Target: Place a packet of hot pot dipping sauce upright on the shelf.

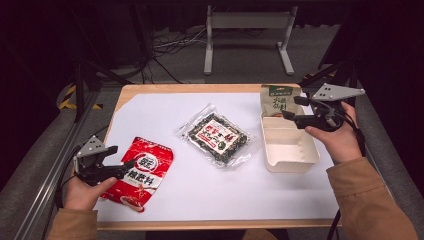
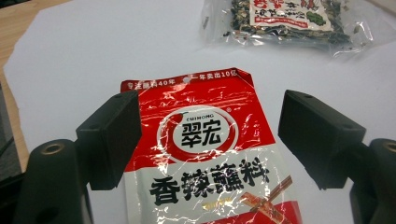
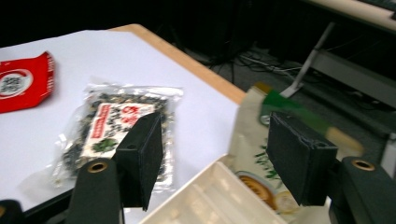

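A red and white sauce sachet (image 1: pixel 141 172) lies flat at the front left of the white sheet (image 1: pixel 165 115). My left gripper (image 1: pixel 122 157) hovers at its left edge, open. In the left gripper view the jaws stand wide on either side of the sachet (image 2: pixel 205 154) without touching it. A clear bag of dark dried bits (image 1: pixel 217 135) lies mid-table. At the right stands a cream box (image 1: pixel 287 145), with a green and beige packet (image 1: pixel 280 100) behind it. My right gripper (image 1: pixel 291 107) is open over the box's far end, beside that packet (image 3: pixel 261 154), with nothing between its jaws.
The wooden table edge (image 1: pixel 200 88) borders the sheet at the back. Beyond it on the floor stand white frame legs (image 1: pixel 247 40) and loose cables (image 1: pixel 175 42). A metal rail (image 1: pixel 55 170) runs along the table's left side.
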The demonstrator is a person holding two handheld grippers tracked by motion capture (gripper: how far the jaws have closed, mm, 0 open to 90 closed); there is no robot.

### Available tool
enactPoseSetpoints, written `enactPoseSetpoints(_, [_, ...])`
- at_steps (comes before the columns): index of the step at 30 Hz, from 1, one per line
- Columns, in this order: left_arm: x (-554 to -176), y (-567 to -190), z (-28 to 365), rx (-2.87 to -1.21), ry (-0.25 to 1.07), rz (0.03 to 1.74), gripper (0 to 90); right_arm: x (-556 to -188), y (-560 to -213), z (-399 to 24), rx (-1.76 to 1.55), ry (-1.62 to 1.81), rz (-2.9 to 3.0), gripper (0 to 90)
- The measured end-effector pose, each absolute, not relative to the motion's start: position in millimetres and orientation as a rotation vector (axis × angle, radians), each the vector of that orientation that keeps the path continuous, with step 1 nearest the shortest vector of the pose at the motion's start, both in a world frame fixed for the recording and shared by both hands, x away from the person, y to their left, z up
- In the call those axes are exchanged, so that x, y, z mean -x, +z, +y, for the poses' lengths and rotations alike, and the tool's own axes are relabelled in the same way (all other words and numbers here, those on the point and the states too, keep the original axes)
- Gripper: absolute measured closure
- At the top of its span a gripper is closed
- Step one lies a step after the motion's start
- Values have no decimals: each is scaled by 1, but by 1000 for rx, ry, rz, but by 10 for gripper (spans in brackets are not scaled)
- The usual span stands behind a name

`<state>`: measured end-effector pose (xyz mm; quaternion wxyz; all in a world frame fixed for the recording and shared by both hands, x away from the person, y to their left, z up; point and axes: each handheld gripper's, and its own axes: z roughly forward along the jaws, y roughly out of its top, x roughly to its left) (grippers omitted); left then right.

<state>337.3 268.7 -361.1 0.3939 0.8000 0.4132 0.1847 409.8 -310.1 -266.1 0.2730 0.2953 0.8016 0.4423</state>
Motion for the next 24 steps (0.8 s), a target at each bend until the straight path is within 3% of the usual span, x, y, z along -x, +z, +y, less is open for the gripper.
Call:
enactPoseSetpoints(12, [-334,-352,272,-2050,443,1055,226,-374,-299,-281,-784,1336,2235,365])
enactPoseSetpoints(24, [-330,-343,278,-2004,386,1101,231,-365,-331,-258,-808,1343,2300,375])
